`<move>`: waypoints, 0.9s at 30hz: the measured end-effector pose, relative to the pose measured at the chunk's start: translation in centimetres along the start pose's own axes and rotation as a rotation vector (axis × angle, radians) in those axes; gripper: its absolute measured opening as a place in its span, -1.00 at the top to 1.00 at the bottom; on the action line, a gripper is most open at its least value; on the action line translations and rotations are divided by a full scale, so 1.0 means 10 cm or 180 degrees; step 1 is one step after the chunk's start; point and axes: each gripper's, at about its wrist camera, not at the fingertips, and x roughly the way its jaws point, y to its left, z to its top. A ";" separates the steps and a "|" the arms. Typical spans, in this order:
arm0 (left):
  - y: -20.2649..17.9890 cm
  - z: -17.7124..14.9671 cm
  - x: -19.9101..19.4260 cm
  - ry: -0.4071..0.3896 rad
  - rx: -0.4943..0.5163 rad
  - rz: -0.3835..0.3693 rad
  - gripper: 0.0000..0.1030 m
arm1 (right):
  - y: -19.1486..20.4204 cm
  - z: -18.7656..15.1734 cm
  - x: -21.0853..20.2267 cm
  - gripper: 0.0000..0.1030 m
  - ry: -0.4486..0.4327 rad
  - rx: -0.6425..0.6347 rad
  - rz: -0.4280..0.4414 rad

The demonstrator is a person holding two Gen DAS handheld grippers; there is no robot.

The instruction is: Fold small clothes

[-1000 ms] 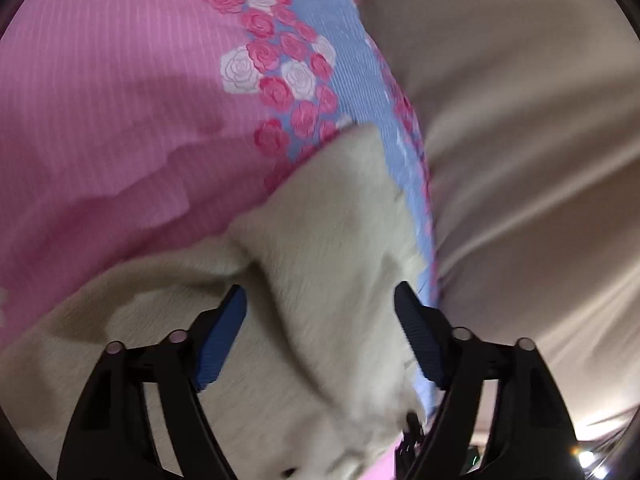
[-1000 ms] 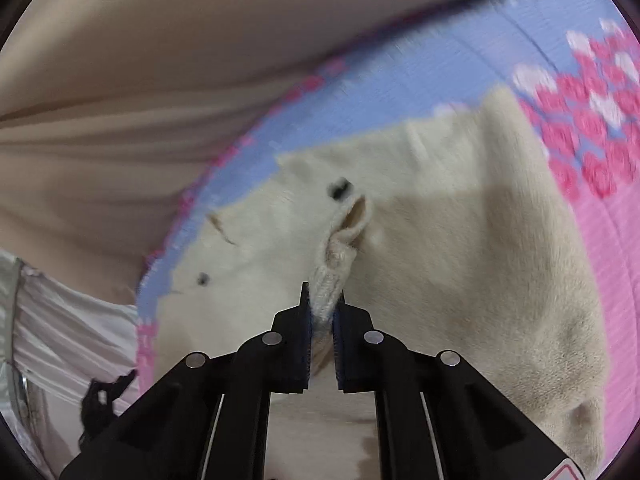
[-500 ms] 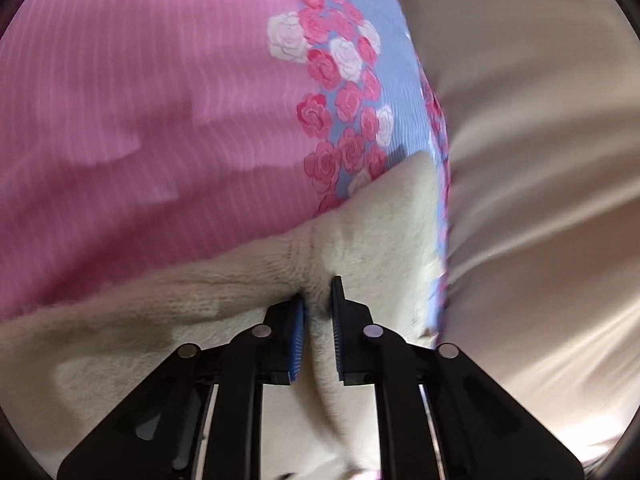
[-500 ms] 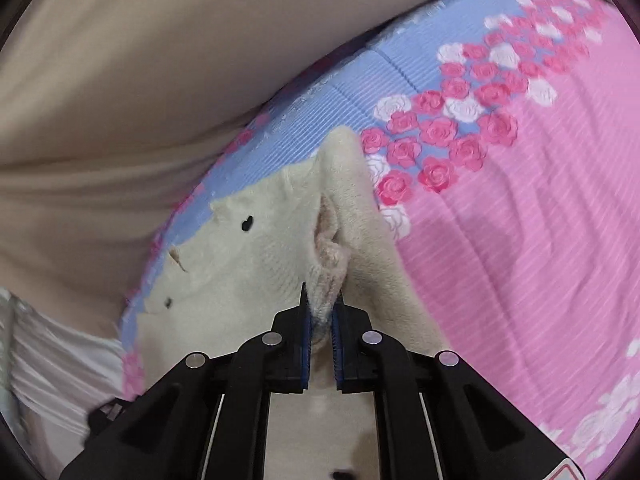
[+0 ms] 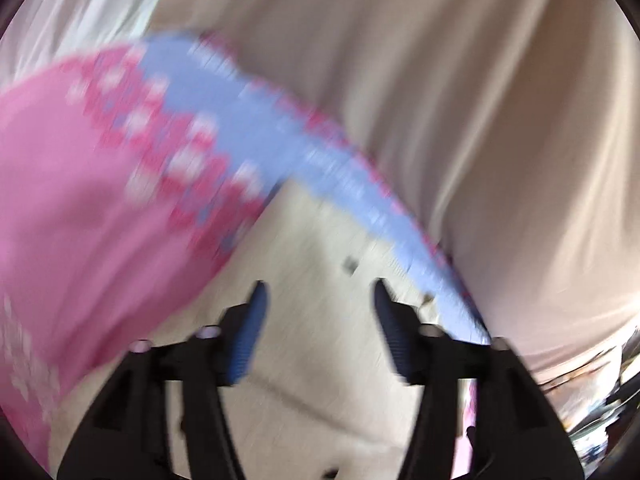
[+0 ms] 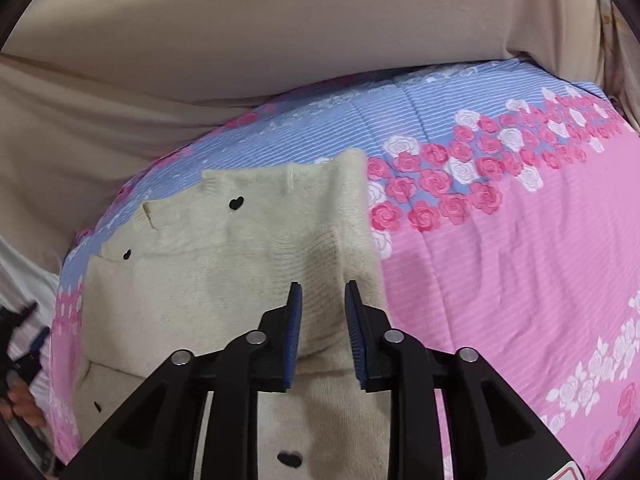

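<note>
A small cream knitted cardigan (image 6: 224, 264) with black heart-shaped buttons (image 6: 236, 202) lies on a pink and blue rose-print quilt (image 6: 500, 248). Part of it is folded over itself. My right gripper (image 6: 322, 290) is open and empty, just above the folded cream fabric. In the blurred left wrist view the cardigan (image 5: 316, 248) lies below my left gripper (image 5: 318, 294), which is open and empty over it.
A beige sheet (image 6: 240, 32) covers the upright surface behind the quilt, also in the left wrist view (image 5: 460, 100). The person's hand with the other gripper (image 6: 18, 364) shows at the left edge. The quilt's edge (image 6: 68, 288) drops off beside the cardigan.
Both grippers were shut on cardigan fabric half a second ago and have now opened and let go. The fabric lies folded flat. The left gripper is moving fast, with a blurred view.
</note>
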 end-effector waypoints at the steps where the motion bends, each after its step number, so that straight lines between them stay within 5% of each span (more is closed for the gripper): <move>1: -0.06 0.07 0.09 -0.0043 0.0053 0.0043 -0.24 | 0.00 0.03 0.09 0.45 0.0052 0.0028 -0.0010; 5: -0.07 0.19 0.60 0.0235 0.0053 0.0324 -0.19 | 0.06 0.09 0.40 0.23 0.0203 0.0035 0.0023; 6: -0.02 0.20 0.78 0.0369 0.0041 0.0353 0.00 | 0.06 0.10 0.49 0.19 0.0225 0.0011 0.0056; 9: 0.07 0.20 1.12 0.0565 0.0133 0.0577 0.81 | 0.08 0.19 0.53 0.82 0.0220 0.0009 0.0206; 13: 0.20 0.30 1.27 0.0474 0.0117 0.0791 0.85 | 0.10 0.33 0.23 0.88 -0.0200 -0.0034 0.0299; 17: 0.28 0.32 1.47 0.0446 0.0202 0.0896 0.86 | -0.14 0.27 0.73 0.89 0.0283 0.0041 0.0142; 19: 0.15 0.30 1.47 0.0437 0.0475 0.1048 0.85 | -0.14 0.30 0.65 0.87 0.0207 0.0143 0.0220; 23: 0.15 0.34 1.38 0.0382 0.0422 0.0992 0.85 | 0.02 0.40 0.40 0.87 -0.0094 -0.0066 0.0309; 27: 0.18 0.33 1.39 0.0408 0.0459 0.1051 0.82 | -0.07 0.39 0.73 0.89 0.0299 -0.0200 0.0045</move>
